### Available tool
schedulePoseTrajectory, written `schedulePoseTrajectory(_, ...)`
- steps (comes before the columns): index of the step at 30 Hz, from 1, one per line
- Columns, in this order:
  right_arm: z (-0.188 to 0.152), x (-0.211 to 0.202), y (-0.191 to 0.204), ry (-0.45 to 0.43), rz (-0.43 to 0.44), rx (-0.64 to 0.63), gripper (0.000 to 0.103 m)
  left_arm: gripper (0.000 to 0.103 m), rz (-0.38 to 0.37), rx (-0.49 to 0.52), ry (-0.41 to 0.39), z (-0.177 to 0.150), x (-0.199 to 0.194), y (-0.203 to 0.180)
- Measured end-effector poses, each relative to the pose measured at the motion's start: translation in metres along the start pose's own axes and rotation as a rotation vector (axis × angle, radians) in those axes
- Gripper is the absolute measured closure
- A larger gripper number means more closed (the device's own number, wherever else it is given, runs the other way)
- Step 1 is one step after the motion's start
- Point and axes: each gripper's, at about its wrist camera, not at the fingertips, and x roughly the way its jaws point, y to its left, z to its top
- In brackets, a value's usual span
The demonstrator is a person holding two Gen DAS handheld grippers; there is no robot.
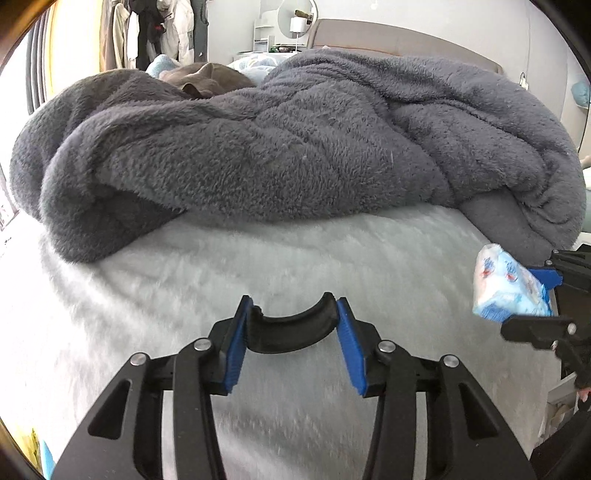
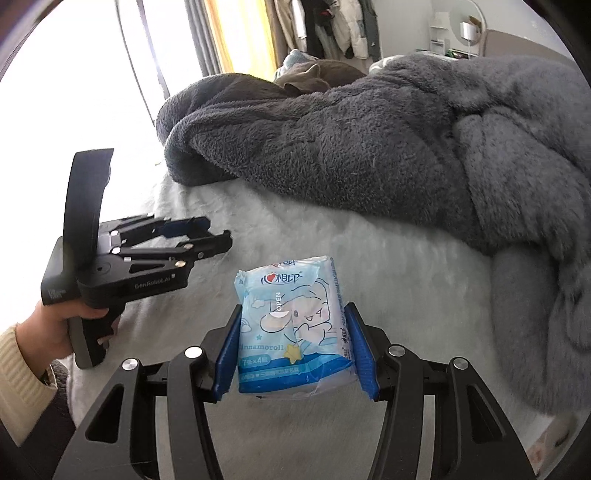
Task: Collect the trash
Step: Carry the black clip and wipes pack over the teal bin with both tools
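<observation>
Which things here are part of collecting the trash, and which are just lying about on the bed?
Part of the job:
- tissue pack, clamped in the right gripper
- curved black piece, clamped in the left gripper

Just lying about:
- grey fleece blanket
- brown garment behind it
- white bedcover
- coats hanging in the background

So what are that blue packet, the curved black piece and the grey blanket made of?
The blue packet looks like thin glossy plastic film: it crinkles and shines, probably around soft tissues. The curved black piece seems to be hard matte plastic, smooth and rigid between the fingers. The grey blanket looks like plush fleece, with a fuzzy, tufted pile.
</observation>
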Motion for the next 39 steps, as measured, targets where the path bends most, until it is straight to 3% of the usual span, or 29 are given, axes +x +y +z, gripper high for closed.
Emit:
schedulePoseTrajectory(10, -0.016, -0.009, 0.017, 0.017, -0.002, 0.025, 0.049, 0.055, 0.017, -0.117, -0.019, -0.034, -0.038, 0.017)
schedulePoseTrajectory(19, -0.028, -0.023, 0.042, 0.007, 0.020, 0.064, 0.049, 0.055, 0.079, -0.144, -0.013, -0.063, -0.070, 0.030)
schedulePoseTrajectory(39, 0.008, -0.009, 0.173, -0.032, 0.177, -0.009, 0.049, 0.055, 0.247, -0.284, -0.020, -0.134, -0.154, 0.113)
